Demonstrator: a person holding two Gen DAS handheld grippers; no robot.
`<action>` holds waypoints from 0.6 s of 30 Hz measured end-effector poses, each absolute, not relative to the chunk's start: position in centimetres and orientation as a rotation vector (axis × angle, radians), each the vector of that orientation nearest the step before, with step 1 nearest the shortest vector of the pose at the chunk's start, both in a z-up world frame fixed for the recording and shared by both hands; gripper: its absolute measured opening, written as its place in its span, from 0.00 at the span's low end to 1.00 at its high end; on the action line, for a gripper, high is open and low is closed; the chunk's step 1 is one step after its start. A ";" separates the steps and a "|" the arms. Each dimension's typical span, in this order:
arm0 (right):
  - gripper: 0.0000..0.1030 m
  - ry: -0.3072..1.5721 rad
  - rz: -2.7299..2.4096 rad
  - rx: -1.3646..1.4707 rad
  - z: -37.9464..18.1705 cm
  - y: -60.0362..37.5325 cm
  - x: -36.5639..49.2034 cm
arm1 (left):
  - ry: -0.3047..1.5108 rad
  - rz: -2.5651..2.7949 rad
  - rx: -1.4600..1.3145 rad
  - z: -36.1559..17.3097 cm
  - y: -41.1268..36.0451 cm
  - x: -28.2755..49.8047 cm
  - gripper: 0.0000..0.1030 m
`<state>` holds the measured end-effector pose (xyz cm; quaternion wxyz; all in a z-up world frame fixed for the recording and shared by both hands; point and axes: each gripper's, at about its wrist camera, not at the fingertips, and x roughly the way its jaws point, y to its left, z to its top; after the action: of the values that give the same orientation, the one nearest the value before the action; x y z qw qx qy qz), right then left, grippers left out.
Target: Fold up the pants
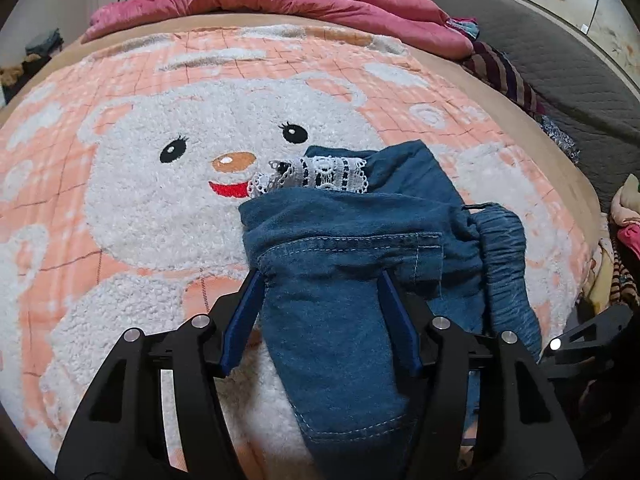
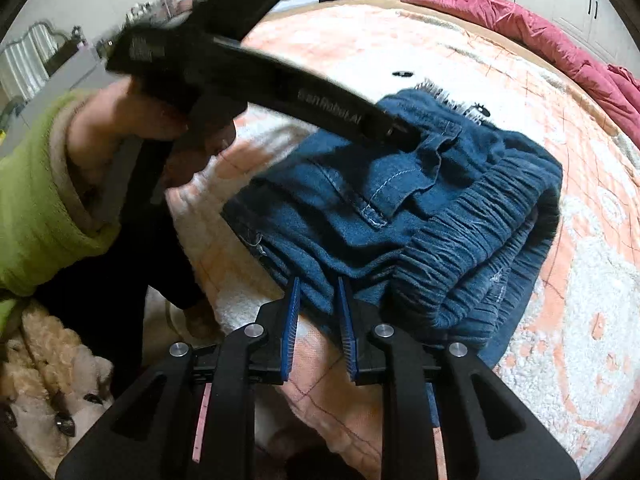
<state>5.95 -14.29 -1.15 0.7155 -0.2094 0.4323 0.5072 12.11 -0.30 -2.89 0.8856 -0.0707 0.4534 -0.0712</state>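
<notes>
Pants [image 1: 352, 264], blue denim and already gathered into a thick bundle, lie on the bed's fleecy peach-and-white blanket [image 1: 132, 208] with its bear face. In the left wrist view a flap of the denim runs back between the two blue pads of the left tongs [image 1: 320, 280], which stand well apart on either side of the cloth; whether either pad presses on it cannot be told. Just ahead of those tongs a stitched pocket edge crosses the fabric, and beyond it a strip of white lace trim [image 1: 316, 174] sticks out from the top of the bundle. To the right of the tongs sits the gathered elastic waistband [image 1: 504, 256].

In the right wrist view the right tongs [image 2: 318, 286] have their pads close together with a fold of the pants' near edge between them, so they look clamped on the denim. The waistband [image 2: 480, 248] bulges just ahead and to the right of them. Across the top of the bundle, further ahead and to the left, the left tongs reach down onto the denim, held by a hand [image 2: 132, 116] in a green sleeve [image 2: 36, 200]. A pink quilt [image 1: 280, 0] is heaped at the far edge of the bed.
</notes>
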 end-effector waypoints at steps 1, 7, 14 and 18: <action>0.20 0.939 1.134 -0.442 -0.5 -14.7 6.0 | 0.935 -0.150 -0.154 -2.7 -0.2 11.9 0.50; 0.35 0.826 1.156 -0.289 3.1 -17.1 6.6 | 0.890 -0.174 -0.179 -1.3 0.1 10.6 0.51; 0.50 0.792 1.147 -0.244 3.8 -18.1 7.0 | 0.853 -0.188 -0.186 0.1 -0.1 9.2 0.63; 0.58 0.777 1.151 -0.233 3.9 -18.3 7.1 | 0.842 -0.184 -0.167 0.5 -0.4 8.8 0.69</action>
<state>7.09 -18.25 3.93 0.7622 -0.1073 0.3570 0.5293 8.76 -0.41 0.49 0.9052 -0.0808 0.4075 -0.0893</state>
